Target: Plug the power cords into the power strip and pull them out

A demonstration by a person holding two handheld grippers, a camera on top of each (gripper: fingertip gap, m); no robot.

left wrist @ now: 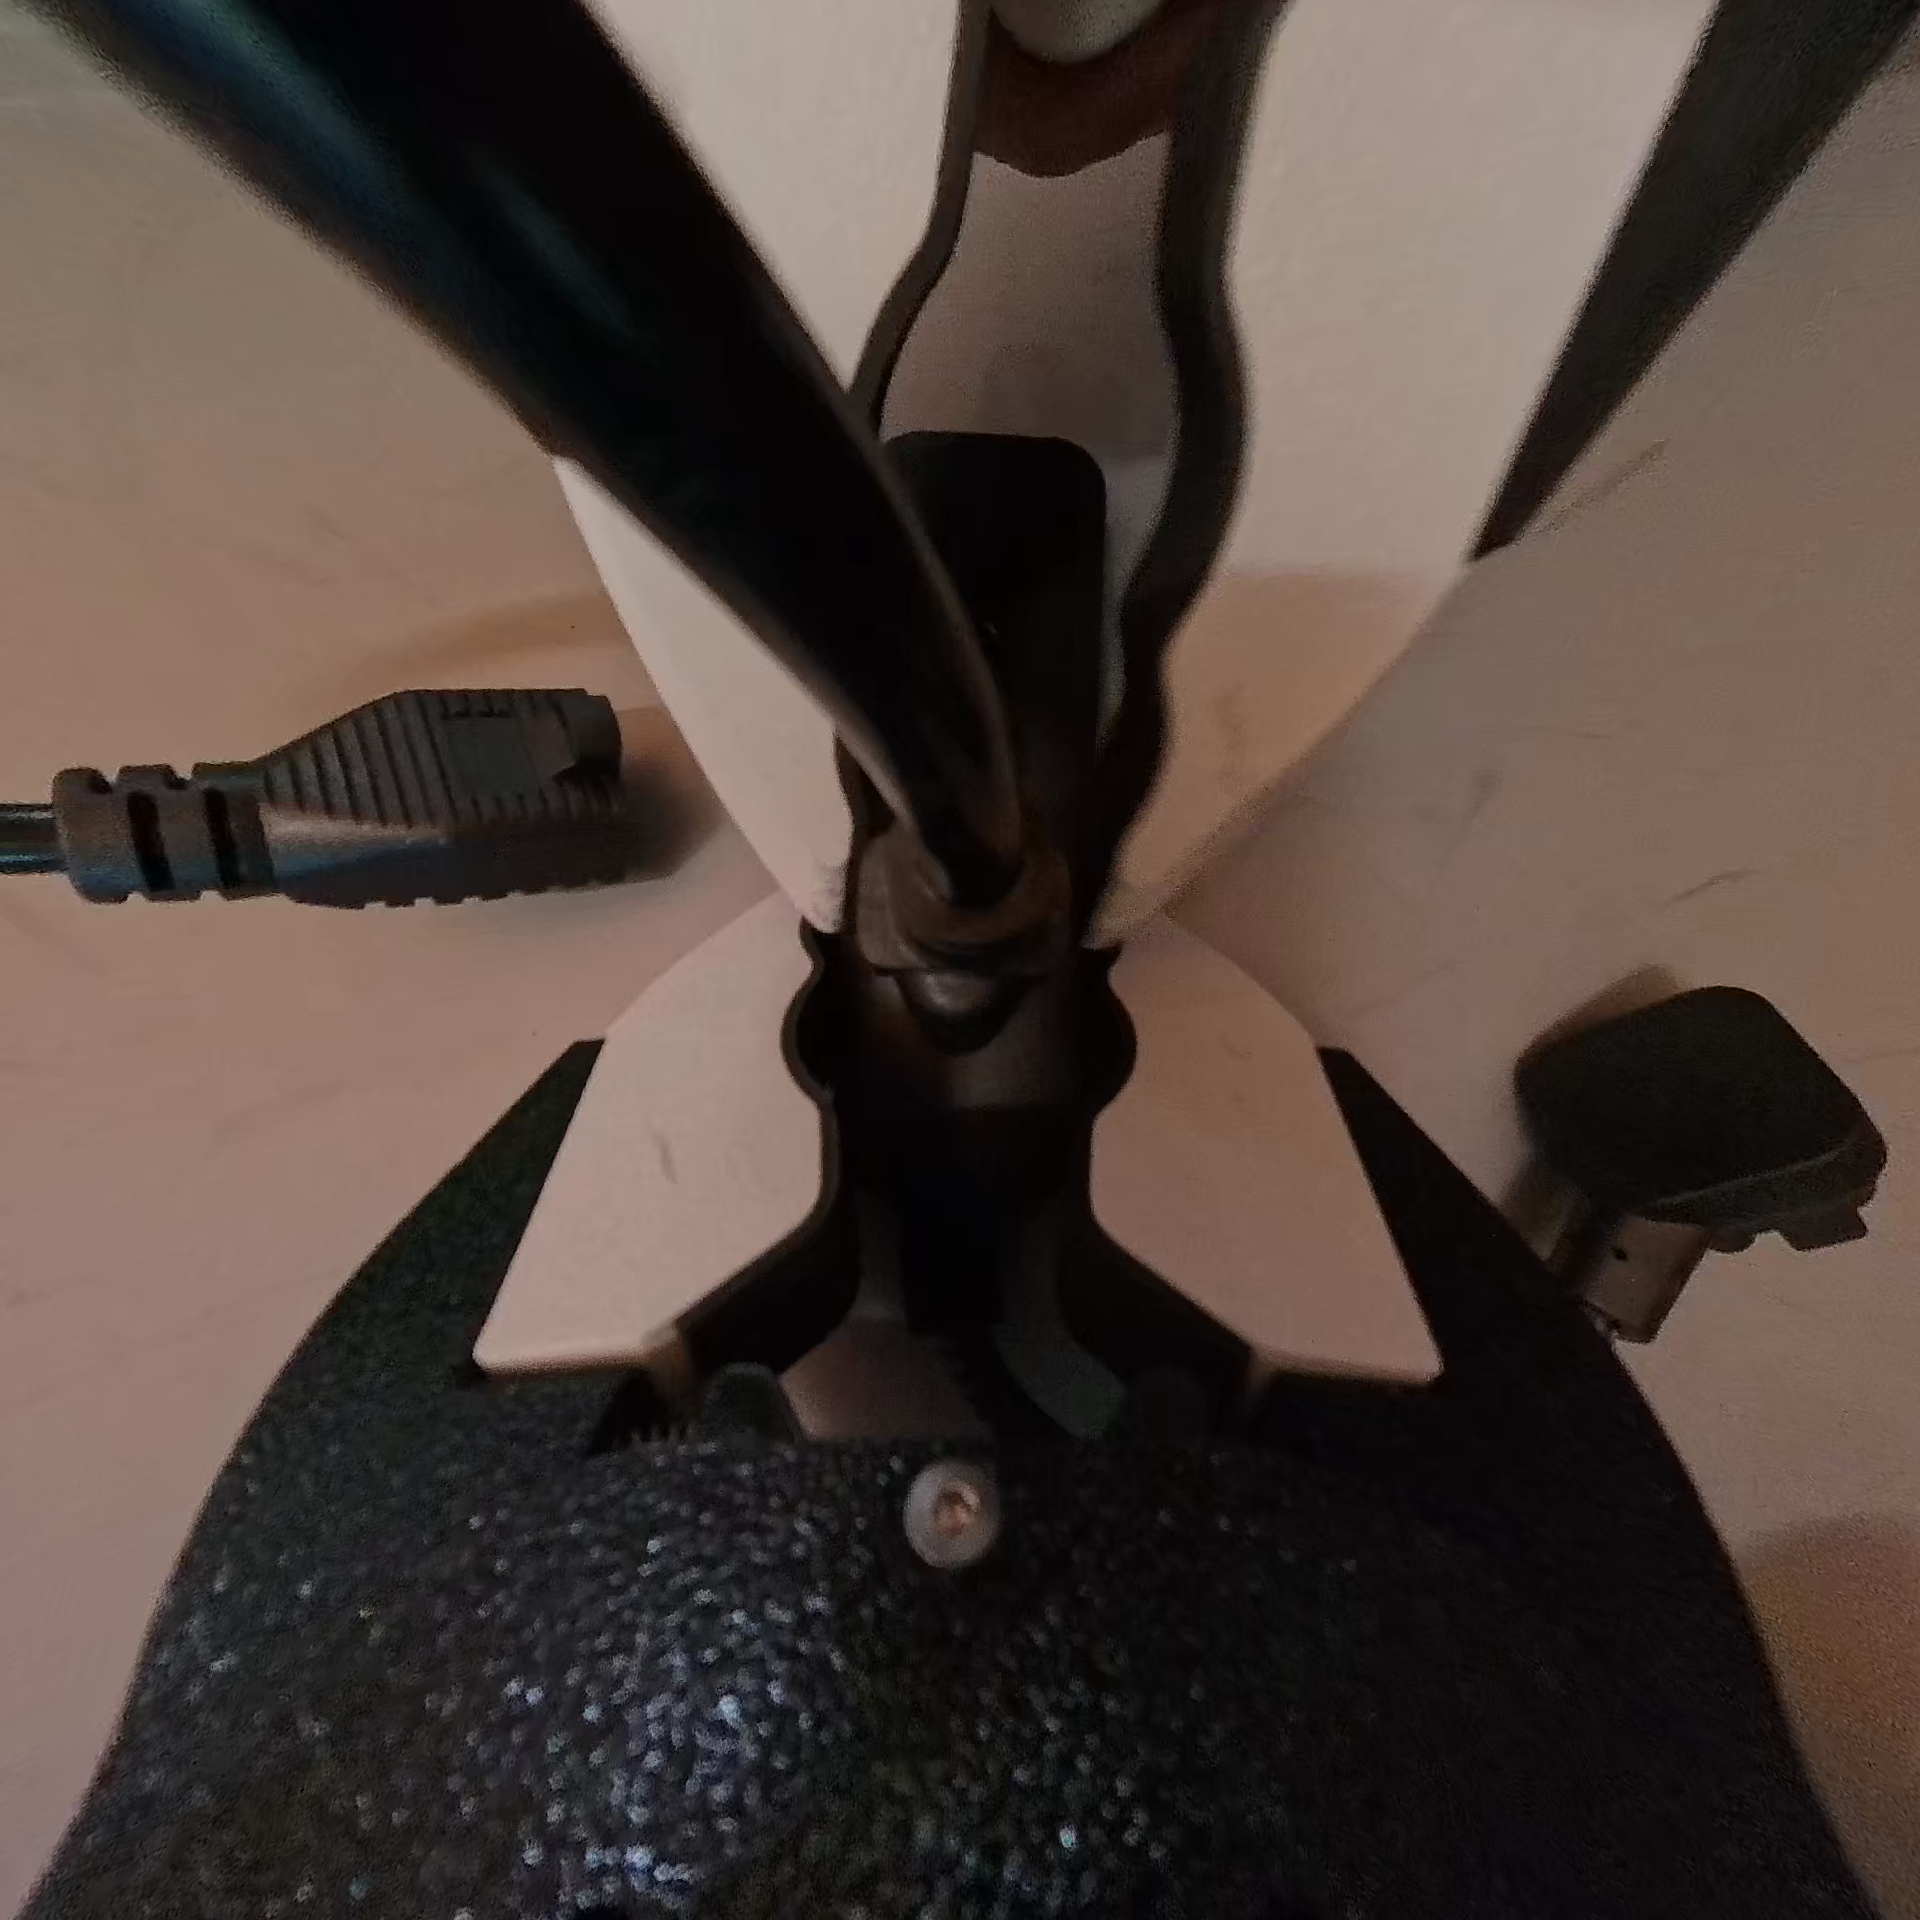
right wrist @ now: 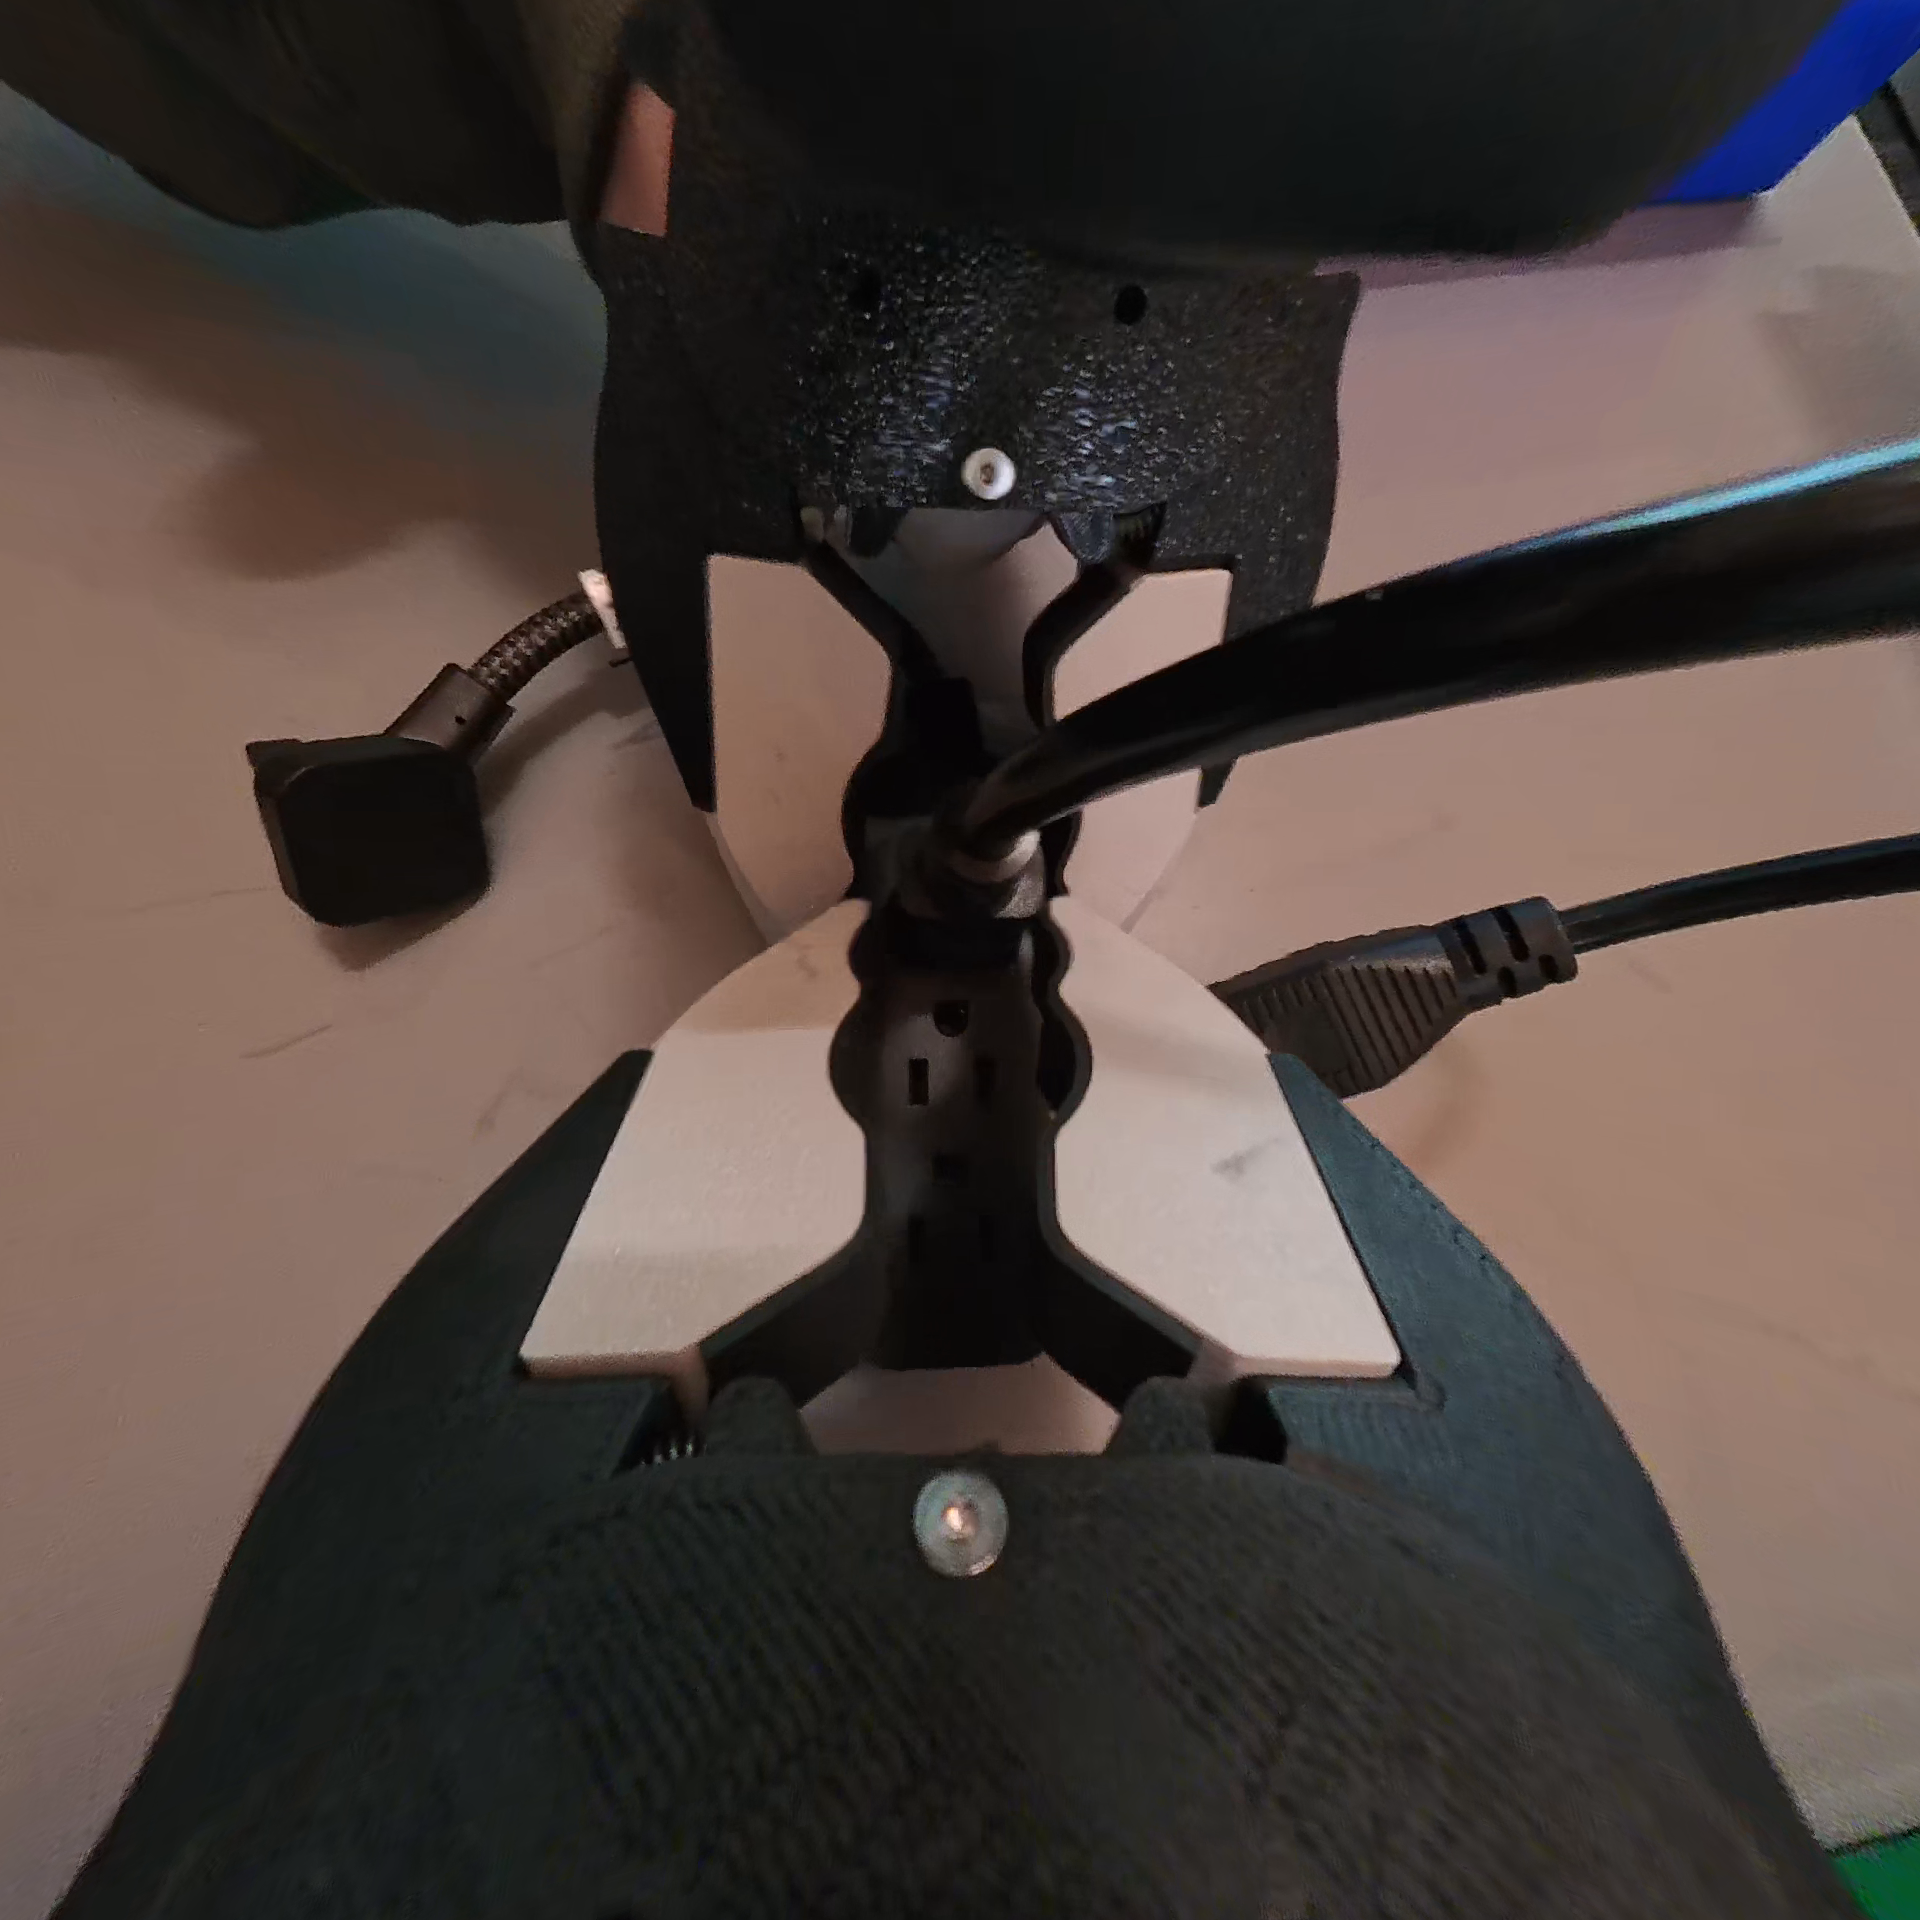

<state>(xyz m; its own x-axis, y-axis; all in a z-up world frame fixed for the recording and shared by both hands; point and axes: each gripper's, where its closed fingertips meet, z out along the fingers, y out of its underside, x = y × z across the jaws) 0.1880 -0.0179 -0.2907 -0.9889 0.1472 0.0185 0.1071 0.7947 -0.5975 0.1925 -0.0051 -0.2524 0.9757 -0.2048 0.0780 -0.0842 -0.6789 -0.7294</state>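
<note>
Right tongs [right wrist: 951, 940] sat closed on the black power strip [right wrist: 951, 1081], white fingers [right wrist: 727, 1174] pressing its two long sides; two sockets of the strip showed bare between them. At the far end of that gap a black plug [right wrist: 961, 862] stood in the strip, its thick cord [right wrist: 1351, 644] arching off to the upper right. Opposite, the left tongs [left wrist: 961, 914] met the right ones tip to tip and were closed about the same plug [left wrist: 956, 914], with the cord [left wrist: 582, 343] rising toward the upper left in the left wrist view; whether the pads truly pinched the plug or the strip beneath could not be told. A second, ribbed plug [right wrist: 1340, 1003] lay loose on the pale counter [right wrist: 260, 1143], just beside the right tongs' right finger, cord trailing right. On the other side of the strip a flat square plug [right wrist: 369, 826] on a braided cord [right wrist: 520, 655] lay on the counter, near the left tongs. Farther back, a dark sleeve [right wrist: 1143, 104] filled the top of the right wrist view, a blue object [right wrist: 1766, 135] at its edge.
</note>
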